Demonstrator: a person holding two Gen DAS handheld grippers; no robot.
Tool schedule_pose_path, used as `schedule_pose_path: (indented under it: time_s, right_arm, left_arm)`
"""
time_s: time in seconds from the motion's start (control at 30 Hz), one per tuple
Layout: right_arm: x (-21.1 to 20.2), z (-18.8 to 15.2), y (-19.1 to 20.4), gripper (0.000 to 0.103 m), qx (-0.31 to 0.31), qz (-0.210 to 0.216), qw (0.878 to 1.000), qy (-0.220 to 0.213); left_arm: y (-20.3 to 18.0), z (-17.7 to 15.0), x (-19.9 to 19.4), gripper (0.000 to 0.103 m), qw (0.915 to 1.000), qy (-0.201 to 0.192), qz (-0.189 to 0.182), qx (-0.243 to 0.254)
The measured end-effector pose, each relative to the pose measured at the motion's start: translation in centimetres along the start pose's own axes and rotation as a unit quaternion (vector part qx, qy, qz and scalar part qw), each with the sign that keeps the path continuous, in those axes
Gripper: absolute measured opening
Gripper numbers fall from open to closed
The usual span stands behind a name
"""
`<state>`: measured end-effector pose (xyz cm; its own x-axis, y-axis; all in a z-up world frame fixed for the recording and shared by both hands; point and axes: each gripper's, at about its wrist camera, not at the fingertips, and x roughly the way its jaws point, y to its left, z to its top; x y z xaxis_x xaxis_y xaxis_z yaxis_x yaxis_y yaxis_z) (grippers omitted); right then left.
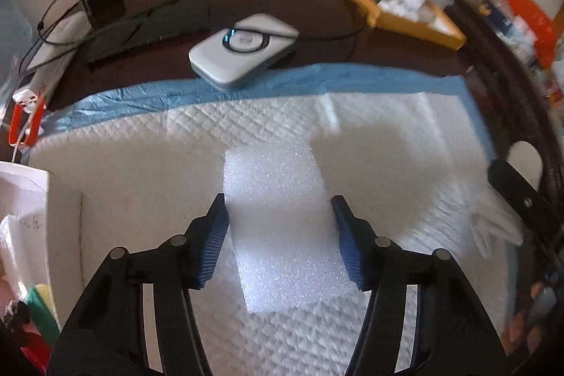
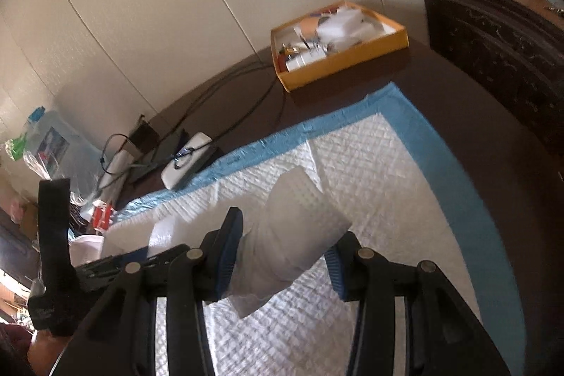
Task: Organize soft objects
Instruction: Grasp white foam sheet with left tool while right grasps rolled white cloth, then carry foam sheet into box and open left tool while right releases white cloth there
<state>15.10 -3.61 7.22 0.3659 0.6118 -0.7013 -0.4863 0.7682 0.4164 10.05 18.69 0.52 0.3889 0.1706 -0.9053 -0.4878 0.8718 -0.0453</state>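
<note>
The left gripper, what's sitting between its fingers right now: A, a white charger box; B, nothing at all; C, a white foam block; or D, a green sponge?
C: a white foam block lies on the quilted pad between the left gripper fingers.

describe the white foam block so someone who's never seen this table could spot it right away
On the dark wooden table lies a white quilted pad with a blue border. Near its middle, between the left gripper fingers, sits the white foam block: rectangular and sparkly-grained, unlike the quilted pad.
</note>
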Motion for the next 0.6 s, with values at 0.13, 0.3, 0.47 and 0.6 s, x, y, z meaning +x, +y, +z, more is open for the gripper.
schedule_pose_path:
  time_s: [0.13,0.3,0.47,0.6]
  right_arm:
    - [-1.4,0.1,1.2,0.044,-0.011,0.006,1.0,-0.018]
    - [-3.2,0.5,3.6,0.044,-0.036,0.018,0.998,-0.041]
    - [-6.0,1.8,7.1,0.044,-0.068,0.039,0.993,-0.084]
    - [-9.6,3.3,10.8,0.044,-0.085,0.066,0.985,-0.134]
  left_arm:
    - [0.6,-0.9,-2.7,0.058,0.9989,-0.033,-0.033,0.004]
    - [1.2,-1.9,-8.9,0.058,0.993,-0.103,-0.054,0.02]
    - [2.7,-2.8,-15.2,0.058,0.9843,-0.169,-0.049,0.017]
    - [5.5,-4.2,-19.5,0.058,0.9782,-0.206,-0.021,0.016]
